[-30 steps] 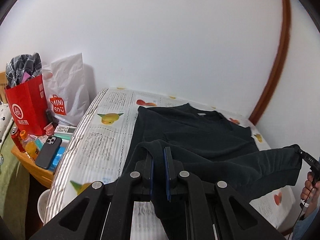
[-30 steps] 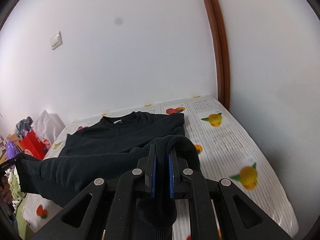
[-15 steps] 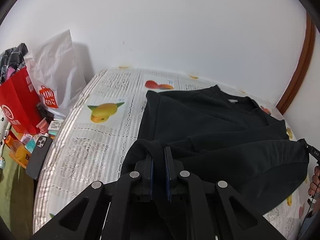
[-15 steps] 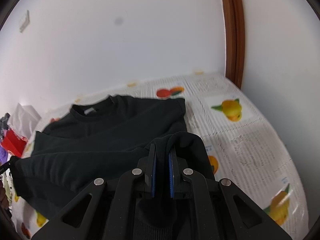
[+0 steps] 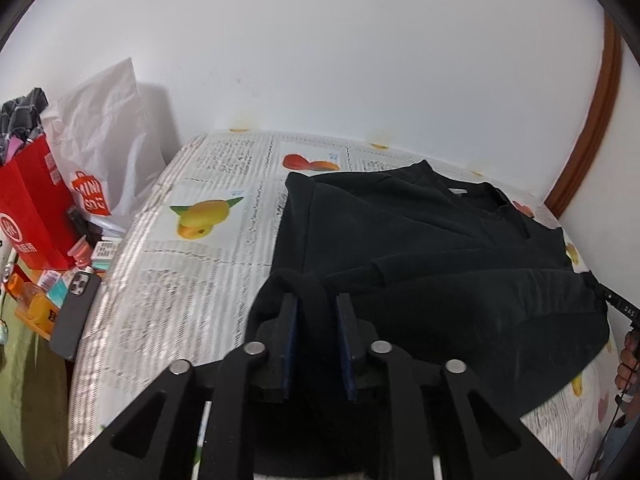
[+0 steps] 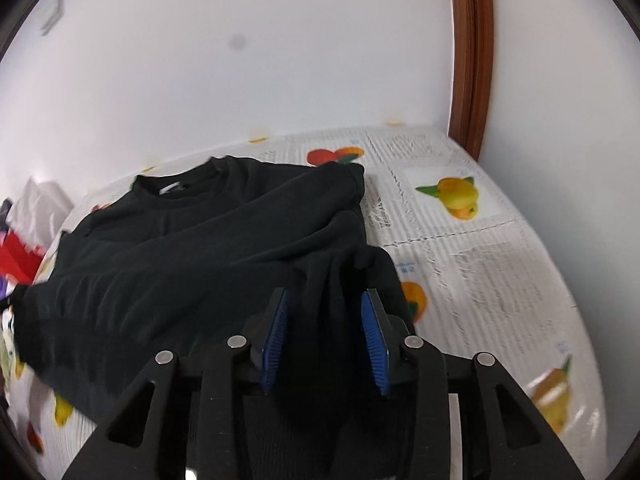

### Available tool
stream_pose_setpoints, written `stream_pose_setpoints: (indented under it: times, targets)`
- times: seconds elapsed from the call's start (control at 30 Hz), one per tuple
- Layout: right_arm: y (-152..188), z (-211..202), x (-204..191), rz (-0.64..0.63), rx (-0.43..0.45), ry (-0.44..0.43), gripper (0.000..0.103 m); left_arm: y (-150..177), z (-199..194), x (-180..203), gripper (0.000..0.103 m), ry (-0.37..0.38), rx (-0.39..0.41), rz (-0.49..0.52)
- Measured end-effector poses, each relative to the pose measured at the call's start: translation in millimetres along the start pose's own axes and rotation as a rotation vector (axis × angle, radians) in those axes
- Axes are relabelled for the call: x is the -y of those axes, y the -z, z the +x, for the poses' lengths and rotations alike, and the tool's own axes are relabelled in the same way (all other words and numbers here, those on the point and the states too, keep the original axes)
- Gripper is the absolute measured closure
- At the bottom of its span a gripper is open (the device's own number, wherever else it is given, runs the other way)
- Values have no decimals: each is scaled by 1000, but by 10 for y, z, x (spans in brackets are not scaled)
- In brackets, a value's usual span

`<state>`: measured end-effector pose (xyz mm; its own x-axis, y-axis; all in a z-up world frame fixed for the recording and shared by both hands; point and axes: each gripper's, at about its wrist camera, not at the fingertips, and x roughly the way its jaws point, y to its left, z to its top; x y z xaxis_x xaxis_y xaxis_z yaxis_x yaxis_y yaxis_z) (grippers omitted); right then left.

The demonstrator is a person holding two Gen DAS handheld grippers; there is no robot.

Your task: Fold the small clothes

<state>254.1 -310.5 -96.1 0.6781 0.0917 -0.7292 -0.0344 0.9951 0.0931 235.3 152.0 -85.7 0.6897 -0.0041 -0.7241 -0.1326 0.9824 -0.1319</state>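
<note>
A black sweatshirt [image 5: 420, 232] lies on the fruit-print bed sheet [image 5: 192, 280], collar toward the wall, its lower part folded up over the body. My left gripper [image 5: 318, 312] is opening; a fold of the hem still sits loosely between its blue pads [image 5: 292, 332]. In the right wrist view the same sweatshirt [image 6: 220, 240] fills the middle. My right gripper [image 6: 326, 312] is opening too, its pads [image 6: 374, 340] standing clear of the hem corner that hangs between them. The right gripper's tip [image 5: 616, 304] and a hand [image 5: 628, 364] show at the left view's right edge.
Beside the bed's left edge stand a red paper bag [image 5: 28, 208] and a white plastic bag [image 5: 104, 136], with a dark phone [image 5: 76, 316] and small clutter on a low table. A white wall runs behind the bed. A brown door frame [image 6: 470, 60] rises at the right corner.
Both grippers came down and forward with the hem, laying the lower part over the body. Their jaws, shut on the fabric before, have now parted.
</note>
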Motion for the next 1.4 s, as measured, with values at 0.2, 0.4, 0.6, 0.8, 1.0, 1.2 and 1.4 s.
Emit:
stream_pose_setpoints:
  times: [0.2,0.4,0.6,0.8,1.0,1.2,1.4]
  targets:
    - [264,-281,367,94,-15,46,62,269,-198,-269,53,-10,-12,-21]
    - [596,-123,546,201,-102,-35,62,663,-27,-507,53,61,-121,-103]
    - [517,70,447,189,-127,-22,61,651,70,-477,55,74,-128,-105]
    - [523,15,338,125,-96,-26,84,682,24,-397,87,64,-107,-100]
    - [539,-141,347,112,-92,-27,86,755,-210,-313,88,42,-73,-50]
    - [680,-305,387,95,-106,-27,86,944,-389,-323,88,58,-85,-45]
    - [816,-471,432,88,-112,-19,84,1077,-491,-350,87,79,-102,-49]
